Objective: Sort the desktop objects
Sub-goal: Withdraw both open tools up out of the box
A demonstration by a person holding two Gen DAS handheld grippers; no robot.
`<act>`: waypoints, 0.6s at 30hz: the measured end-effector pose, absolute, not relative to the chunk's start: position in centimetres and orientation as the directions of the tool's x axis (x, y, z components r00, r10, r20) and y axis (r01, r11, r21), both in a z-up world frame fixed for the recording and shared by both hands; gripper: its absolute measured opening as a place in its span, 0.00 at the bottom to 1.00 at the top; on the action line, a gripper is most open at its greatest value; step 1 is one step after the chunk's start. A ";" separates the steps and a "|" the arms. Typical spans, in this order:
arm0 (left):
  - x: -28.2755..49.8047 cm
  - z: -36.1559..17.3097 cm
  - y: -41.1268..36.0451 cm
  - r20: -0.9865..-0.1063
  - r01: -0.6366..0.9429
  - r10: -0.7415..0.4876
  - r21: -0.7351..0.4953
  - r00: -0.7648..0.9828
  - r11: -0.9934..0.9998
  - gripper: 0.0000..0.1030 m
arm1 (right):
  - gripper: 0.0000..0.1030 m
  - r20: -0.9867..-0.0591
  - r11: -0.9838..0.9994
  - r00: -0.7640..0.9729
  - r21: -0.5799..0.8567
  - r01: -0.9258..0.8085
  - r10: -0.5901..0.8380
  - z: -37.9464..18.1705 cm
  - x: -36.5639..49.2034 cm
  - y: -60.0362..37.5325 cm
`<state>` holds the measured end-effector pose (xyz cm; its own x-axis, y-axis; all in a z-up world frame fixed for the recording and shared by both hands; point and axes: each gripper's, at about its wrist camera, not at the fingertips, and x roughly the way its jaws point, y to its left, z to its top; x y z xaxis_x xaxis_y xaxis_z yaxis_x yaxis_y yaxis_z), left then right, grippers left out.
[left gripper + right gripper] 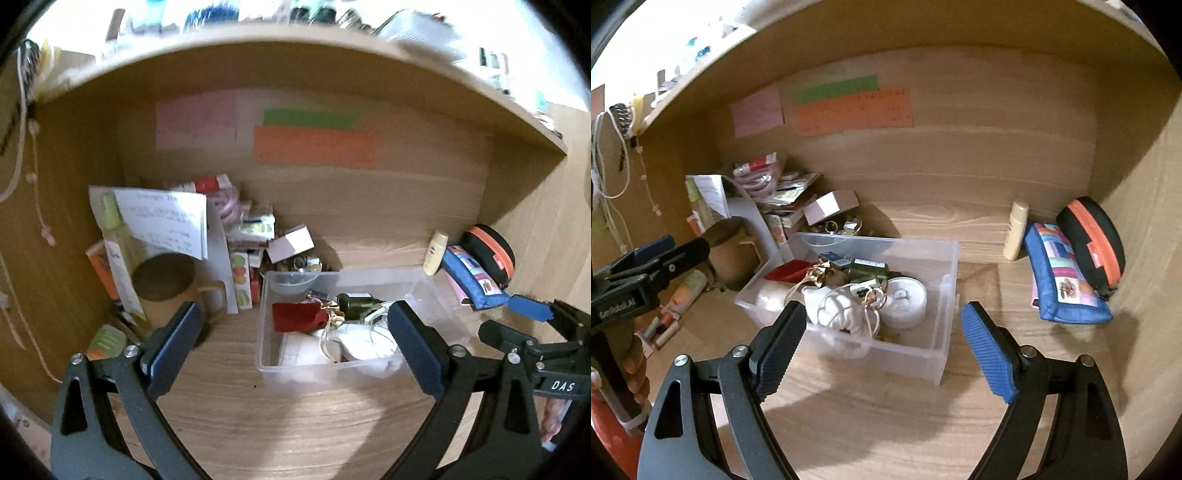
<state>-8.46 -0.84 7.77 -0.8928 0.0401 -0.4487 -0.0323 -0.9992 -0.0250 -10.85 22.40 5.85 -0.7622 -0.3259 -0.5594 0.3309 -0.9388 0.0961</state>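
A clear plastic bin [332,373] [945,280] stands on the wooden desk, holding a red wallet [295,315], a dark green bottle [354,302], a white round tin [905,301], a white mask with cords [834,310] and other small items. My left gripper [295,343] is open and empty, just in front of the bin. My right gripper [884,339] is open and empty, over the bin's near right corner. A cream tube [1015,232], a blue patchwork pouch [1063,277] and a black-orange case [1093,236] lie at the right.
A cluttered pile of boxes, papers and a brown mug [166,280] fills the back left corner. Sticky notes [849,110] hang on the back wall. A shelf runs overhead, wooden walls stand left and right. The right gripper shows in the left wrist view [532,314].
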 end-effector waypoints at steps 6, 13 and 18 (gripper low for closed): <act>-5.7 8.2 -0.1 -0.407 -0.031 0.034 -0.014 -0.913 -0.999 1.00 | 0.98 -0.510 -0.939 -0.792 0.118 0.322 -0.335 6.2 -7.8 23.4; -4.5 8.2 0.6 -0.395 -0.033 0.034 -0.010 -0.918 -0.999 1.00 | 1.00 -0.457 -0.941 -0.826 0.085 0.329 -0.330 7.2 -4.9 23.6; -4.4 7.8 1.2 -0.412 -0.083 0.082 -0.016 -0.908 -0.996 1.00 | 1.00 -0.461 -0.945 -0.832 0.051 0.322 -0.308 6.9 -4.6 23.2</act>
<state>-4.37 1.21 7.79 -0.9076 0.0822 -0.4116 -0.0830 -0.9964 -0.0158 -4.57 23.19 6.89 -0.8320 -0.3083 -0.4613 0.3222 -0.9453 0.0507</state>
